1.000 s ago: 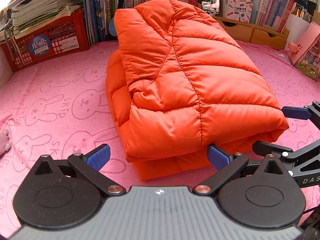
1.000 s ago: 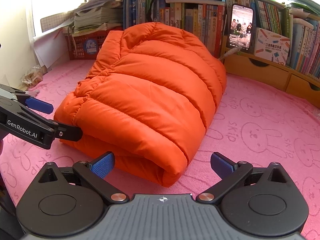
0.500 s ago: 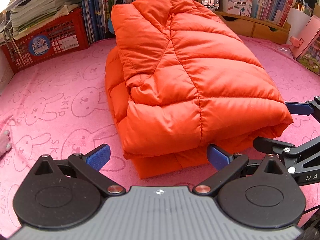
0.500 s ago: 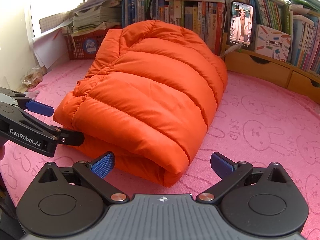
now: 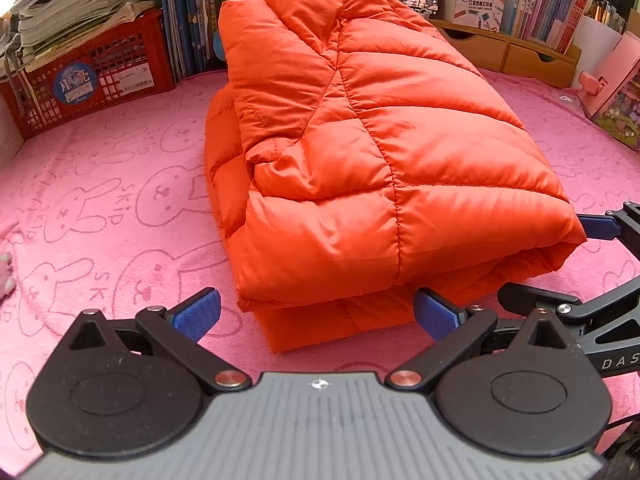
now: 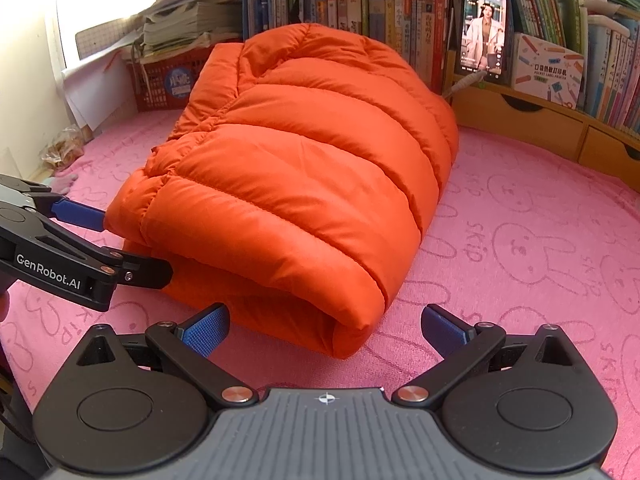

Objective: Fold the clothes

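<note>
A: Where does the orange puffer jacket (image 5: 372, 152) sit?

B: It lies folded into a thick bundle in the middle of the pink bunny-print blanket (image 5: 100, 200), its far end close to the row of books (image 6: 360, 8) and the red crate (image 5: 92, 76).

A: And the grippers?

B: Both are at the near folded end. The left gripper (image 5: 316, 312) has its jaws spread wide, the near edge of the bundle between its blue pads (image 5: 198, 312) and just ahead of them; I can't tell whether they touch it. The right gripper (image 6: 326, 326) is also wide apart, holding nothing, facing the near right corner of the bundle.

A: What could go wrong from here?

B: I'd judge the padding is springy. If a gripper nudges or lifts that near edge, the top layer could slide off the lower one and the fold could puff open. A pinch on only the top layer would likely drag it and skew the stack. The slick shell could also slip out of a shallow grasp.
</note>
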`<state>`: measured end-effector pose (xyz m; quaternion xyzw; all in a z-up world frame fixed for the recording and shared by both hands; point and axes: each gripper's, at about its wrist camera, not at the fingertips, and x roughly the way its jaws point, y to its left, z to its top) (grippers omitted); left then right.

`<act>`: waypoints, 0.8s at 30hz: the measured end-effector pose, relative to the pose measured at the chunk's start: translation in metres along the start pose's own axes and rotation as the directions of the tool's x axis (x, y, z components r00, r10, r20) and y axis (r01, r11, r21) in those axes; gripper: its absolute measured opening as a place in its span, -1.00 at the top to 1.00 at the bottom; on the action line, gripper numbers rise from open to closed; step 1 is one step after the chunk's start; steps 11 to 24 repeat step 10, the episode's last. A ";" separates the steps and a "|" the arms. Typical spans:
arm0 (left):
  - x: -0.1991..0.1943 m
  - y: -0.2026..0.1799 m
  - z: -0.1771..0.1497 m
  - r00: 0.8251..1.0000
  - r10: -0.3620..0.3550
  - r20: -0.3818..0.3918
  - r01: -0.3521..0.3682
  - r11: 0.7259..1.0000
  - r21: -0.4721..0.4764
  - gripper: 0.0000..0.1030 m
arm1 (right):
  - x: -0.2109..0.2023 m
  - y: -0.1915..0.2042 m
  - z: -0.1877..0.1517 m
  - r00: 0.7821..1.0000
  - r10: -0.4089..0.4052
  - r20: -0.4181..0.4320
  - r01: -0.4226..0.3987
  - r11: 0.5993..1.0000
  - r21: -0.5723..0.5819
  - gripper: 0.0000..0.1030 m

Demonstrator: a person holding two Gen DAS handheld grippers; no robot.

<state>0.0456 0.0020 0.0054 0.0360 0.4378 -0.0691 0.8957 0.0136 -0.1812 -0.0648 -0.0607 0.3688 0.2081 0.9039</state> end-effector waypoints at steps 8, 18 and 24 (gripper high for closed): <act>0.002 -0.001 -0.001 1.000 -0.015 -0.018 0.015 1.000 0.005 -1.00 | 0.002 0.000 -0.001 1.000 -0.001 -0.010 0.001 1.000 0.001 -1.00; 0.002 -0.001 -0.001 1.000 -0.012 -0.020 0.012 1.000 0.007 -1.00 | 0.002 0.000 -0.001 1.000 0.000 -0.010 0.000 1.000 0.000 -1.00; 0.002 -0.001 -0.001 1.000 -0.012 -0.020 0.012 1.000 0.007 -1.00 | 0.002 0.000 -0.001 1.000 0.000 -0.010 0.000 1.000 0.000 -1.00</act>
